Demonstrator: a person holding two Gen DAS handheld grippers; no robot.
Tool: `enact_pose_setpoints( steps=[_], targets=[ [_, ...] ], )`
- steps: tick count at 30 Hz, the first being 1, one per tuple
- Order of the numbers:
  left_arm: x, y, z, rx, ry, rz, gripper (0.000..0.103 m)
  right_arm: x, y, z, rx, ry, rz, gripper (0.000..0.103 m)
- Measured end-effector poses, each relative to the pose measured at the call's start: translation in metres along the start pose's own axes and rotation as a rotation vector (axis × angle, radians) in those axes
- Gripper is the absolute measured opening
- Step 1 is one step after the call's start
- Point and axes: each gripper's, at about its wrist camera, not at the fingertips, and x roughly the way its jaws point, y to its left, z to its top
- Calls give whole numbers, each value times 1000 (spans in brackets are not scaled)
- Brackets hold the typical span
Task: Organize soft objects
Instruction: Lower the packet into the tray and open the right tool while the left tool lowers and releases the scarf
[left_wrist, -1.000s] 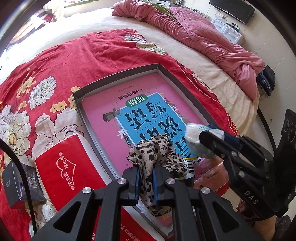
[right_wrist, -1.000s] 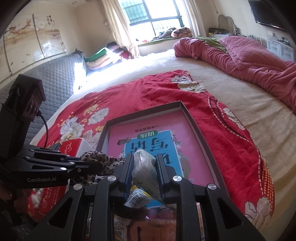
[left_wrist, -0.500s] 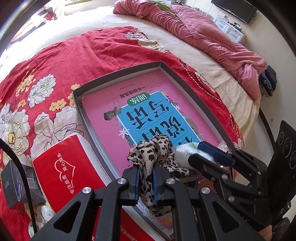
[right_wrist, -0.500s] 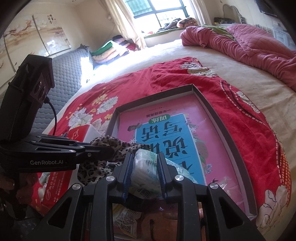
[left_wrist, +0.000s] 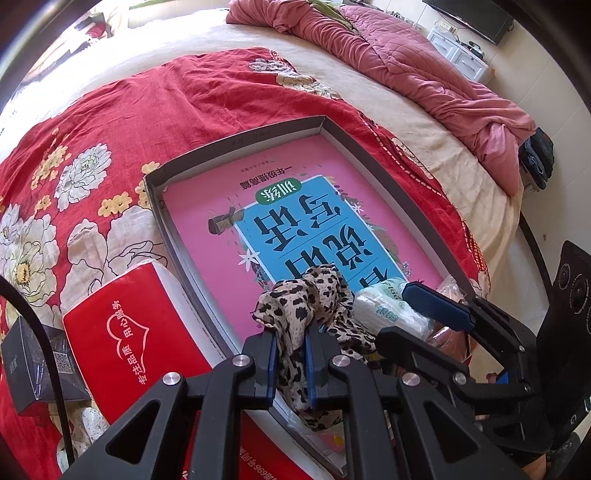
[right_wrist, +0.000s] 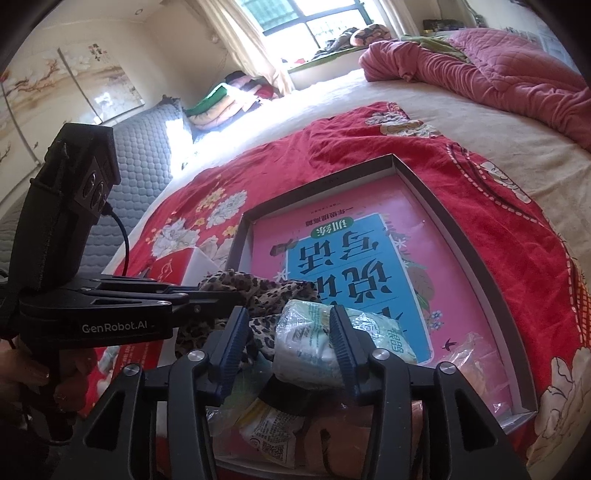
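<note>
A grey-rimmed tray (left_wrist: 236, 142) with a pink and blue book cover (left_wrist: 310, 229) inside lies on a red floral cloth on the bed. My left gripper (left_wrist: 290, 343) is shut on a leopard-print cloth (left_wrist: 310, 306) over the tray's near edge; it also shows in the right wrist view (right_wrist: 258, 291). My right gripper (right_wrist: 288, 332) is open, its jaws spread around a white and green tissue pack (right_wrist: 325, 339) that rests in the tray's near end. The pack also shows in the left wrist view (left_wrist: 384, 310).
A red and white box (left_wrist: 140, 332) and a dark box (left_wrist: 33, 365) lie left of the tray. Plastic snack packets (right_wrist: 269, 432) sit at the tray's near end. A pink quilt (left_wrist: 424, 70) lies far right. The bed edge is at right.
My right gripper has opened and let go of the tissue pack, after carrying it left beside the leopard cloth. My left gripper stays shut on the cloth, nearly still.
</note>
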Motion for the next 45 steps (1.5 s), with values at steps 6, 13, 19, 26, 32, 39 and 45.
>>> enact_pose_setpoints(
  steps=[6, 13, 19, 26, 32, 39, 45],
  targets=[
    [0, -1, 0, 4, 0, 7, 12, -3, 4, 0, -29, -4, -41, 60],
    [2, -1, -1, 8, 11, 22, 14, -16, -1, 0, -23, -34, -81, 67],
    [3, -2, -1, 18, 14, 36, 19, -27, -4, 3, -17, -61, -104, 72],
    [-4, -4, -2, 35, -10, 65, 32, -33, -5, 7, 2, -85, -105, 73],
    [-7, -5, -3, 44, -12, 65, 38, -37, -3, 9, 8, -103, -119, 74],
    [-13, -9, -6, 62, -24, 67, 49, -44, -5, 12, 55, -126, -101, 77],
    [-17, -10, -9, 63, -31, 58, 57, -51, -6, 12, 77, -144, -126, 78]
  ],
)
